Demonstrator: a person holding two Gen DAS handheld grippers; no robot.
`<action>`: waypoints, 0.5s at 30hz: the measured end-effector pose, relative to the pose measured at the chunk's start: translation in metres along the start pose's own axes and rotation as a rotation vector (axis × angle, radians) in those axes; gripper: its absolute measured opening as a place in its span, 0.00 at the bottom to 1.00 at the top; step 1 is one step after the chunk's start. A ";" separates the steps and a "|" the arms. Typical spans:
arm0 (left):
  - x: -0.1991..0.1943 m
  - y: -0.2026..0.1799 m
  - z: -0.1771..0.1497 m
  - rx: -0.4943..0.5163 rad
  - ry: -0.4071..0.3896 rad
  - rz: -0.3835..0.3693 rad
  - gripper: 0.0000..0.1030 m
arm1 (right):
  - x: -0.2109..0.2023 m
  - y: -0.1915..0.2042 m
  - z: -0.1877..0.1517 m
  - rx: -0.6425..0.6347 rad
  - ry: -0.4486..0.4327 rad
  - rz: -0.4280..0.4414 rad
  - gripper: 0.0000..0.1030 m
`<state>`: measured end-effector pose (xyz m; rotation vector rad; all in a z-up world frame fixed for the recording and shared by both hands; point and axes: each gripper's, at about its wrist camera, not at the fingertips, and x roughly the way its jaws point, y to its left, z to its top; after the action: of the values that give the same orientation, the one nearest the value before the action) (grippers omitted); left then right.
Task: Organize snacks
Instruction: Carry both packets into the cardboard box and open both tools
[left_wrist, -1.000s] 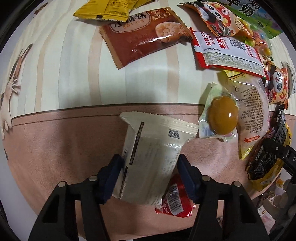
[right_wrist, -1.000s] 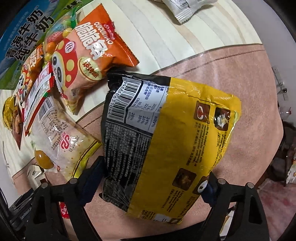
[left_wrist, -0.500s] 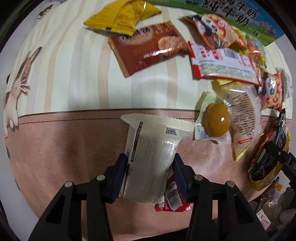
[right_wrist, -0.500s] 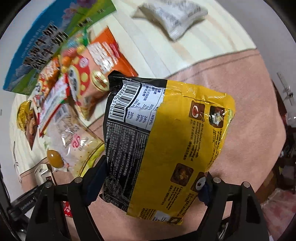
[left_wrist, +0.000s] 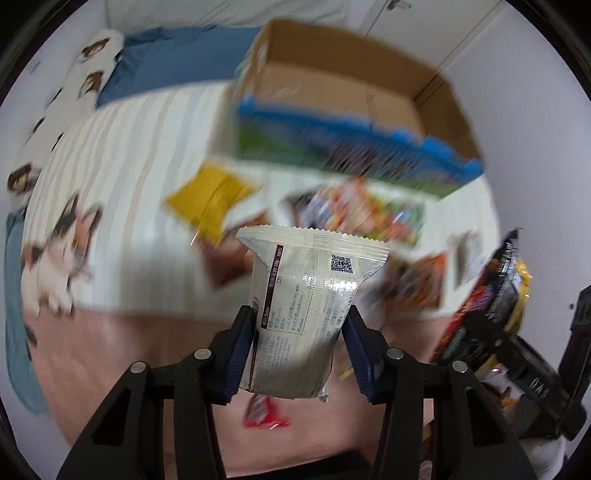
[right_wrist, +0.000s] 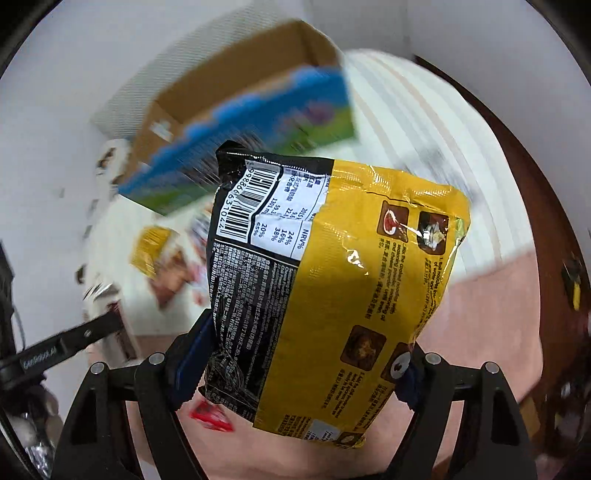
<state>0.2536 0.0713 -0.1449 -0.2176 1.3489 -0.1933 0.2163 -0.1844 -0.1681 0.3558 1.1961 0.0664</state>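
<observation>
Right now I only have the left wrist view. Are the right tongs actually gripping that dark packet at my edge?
Observer: Yes. The right tongs are shut on a yellow and black noodle packet, pinched at both side edges.
Operator: Which face is toward that camera?
Observer: The back. Its barcode and nutrition panel sit at the upper left.
Operator: Anything on that hand's outer side?
Observer: A dark wooden edge borders the bedding on its right.
</observation>
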 end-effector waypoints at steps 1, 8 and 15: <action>0.001 -0.010 0.011 0.004 -0.008 -0.003 0.45 | -0.004 0.006 0.015 -0.022 -0.003 0.009 0.82; 0.005 -0.051 0.129 0.002 -0.053 -0.016 0.45 | -0.005 0.038 0.131 -0.139 -0.030 0.046 0.82; 0.051 -0.062 0.228 -0.018 0.009 0.003 0.45 | 0.040 0.047 0.241 -0.195 0.012 0.022 0.82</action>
<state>0.4861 0.0080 -0.1297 -0.2300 1.3599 -0.1802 0.4587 -0.1871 -0.1133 0.1975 1.1864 0.2025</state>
